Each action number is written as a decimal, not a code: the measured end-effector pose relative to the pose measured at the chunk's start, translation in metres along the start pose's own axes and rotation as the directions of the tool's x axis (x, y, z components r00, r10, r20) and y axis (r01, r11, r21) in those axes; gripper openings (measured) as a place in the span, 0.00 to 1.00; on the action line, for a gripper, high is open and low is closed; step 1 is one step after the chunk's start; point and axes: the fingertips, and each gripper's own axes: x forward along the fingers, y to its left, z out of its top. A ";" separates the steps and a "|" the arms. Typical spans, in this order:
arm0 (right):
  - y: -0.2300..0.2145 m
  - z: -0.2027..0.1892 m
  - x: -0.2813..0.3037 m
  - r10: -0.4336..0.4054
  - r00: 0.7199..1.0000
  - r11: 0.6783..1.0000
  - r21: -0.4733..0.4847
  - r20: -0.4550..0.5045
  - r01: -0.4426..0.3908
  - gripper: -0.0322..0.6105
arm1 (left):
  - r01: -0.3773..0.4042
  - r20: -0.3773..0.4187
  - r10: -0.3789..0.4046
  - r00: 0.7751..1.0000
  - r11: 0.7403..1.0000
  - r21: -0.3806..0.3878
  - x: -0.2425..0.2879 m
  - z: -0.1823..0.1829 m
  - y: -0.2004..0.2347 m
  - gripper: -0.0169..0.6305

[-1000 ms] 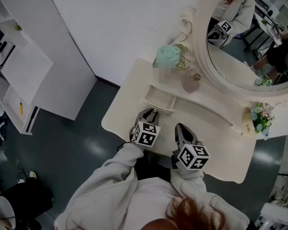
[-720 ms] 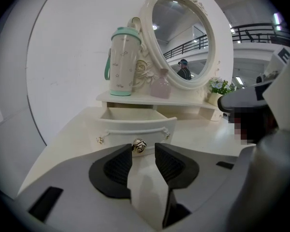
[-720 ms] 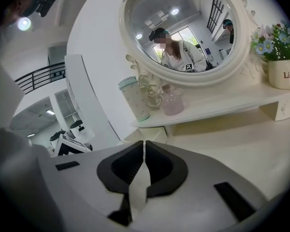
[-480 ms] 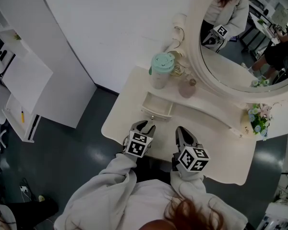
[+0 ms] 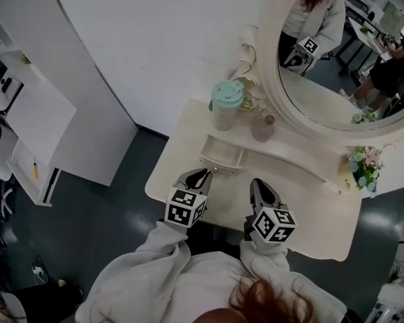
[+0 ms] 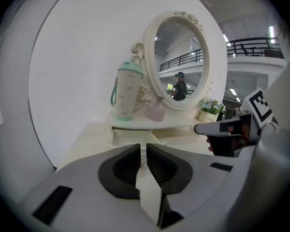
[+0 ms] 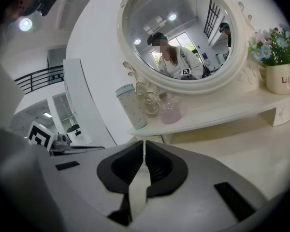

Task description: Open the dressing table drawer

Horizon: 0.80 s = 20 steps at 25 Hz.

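White dressing table (image 5: 303, 200): drawer (image 5: 223, 155) open; mirror (image 5: 323, 79) cut off at frame edge.

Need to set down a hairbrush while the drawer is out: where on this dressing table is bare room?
Bare tabletop lies between the open drawer and the flower pot, in front of the shelf; a smaller patch sits left of the drawer. The shelf's left end, with tumbler and pink bottle, is crowded.

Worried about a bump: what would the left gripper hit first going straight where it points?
Probably the front of the open drawer, near its knob, though depth is unclear. The left gripper, its jaws just closing to a slit, holds nothing.
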 end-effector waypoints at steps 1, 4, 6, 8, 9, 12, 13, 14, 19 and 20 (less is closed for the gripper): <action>-0.001 0.002 -0.001 -0.012 1.000 1.000 -0.015 0.012 0.012 0.11 | 0.002 0.028 -0.003 1.000 1.000 0.018 -0.003 0.010 -0.001 0.10; -0.003 0.012 -0.004 -0.041 0.998 0.997 -0.063 0.050 0.044 0.11 | 0.032 0.131 -0.042 0.990 0.997 0.072 -0.013 0.040 -0.006 0.08; -0.005 0.021 -0.006 -0.060 0.995 0.992 -0.102 0.077 0.068 0.11 | 0.053 0.189 -0.074 0.979 0.992 0.116 -0.019 0.057 -0.010 0.07; -0.008 0.029 -0.008 -0.078 0.992 0.986 -0.140 0.102 0.092 0.11 | 0.053 0.214 -0.088 0.973 0.986 0.161 -0.020 0.065 -0.010 0.07; -0.010 0.033 -0.009 -0.085 0.990 0.984 -0.150 0.114 0.102 0.11 | 0.048 0.216 -0.087 0.973 0.983 0.176 -0.019 0.066 -0.008 0.06; -0.012 0.041 -0.008 -0.094 0.986 0.983 -0.147 0.136 0.114 0.11 | 0.047 0.207 -0.085 0.975 0.982 0.184 -0.015 0.065 -0.003 0.06; -0.012 0.042 -0.007 -0.095 0.986 0.983 -0.146 0.138 0.115 0.11 | 0.050 0.203 -0.087 0.975 0.982 0.181 -0.013 0.064 -0.002 0.06; -0.011 0.042 -0.006 -0.094 0.986 0.982 -0.148 0.139 0.115 0.11 | 0.052 0.200 -0.088 0.976 0.983 0.179 -0.012 0.063 -0.001 0.06; -0.005 0.038 0.001 -0.079 0.988 0.985 -0.139 0.133 0.098 0.11 | 0.060 0.190 -0.094 0.977 0.982 0.178 -0.007 0.059 0.001 0.06; -0.003 0.036 0.002 -0.073 0.989 0.986 -0.136 0.129 0.091 0.11 | 0.062 0.186 -0.096 0.978 0.982 0.179 -0.006 0.058 0.001 0.06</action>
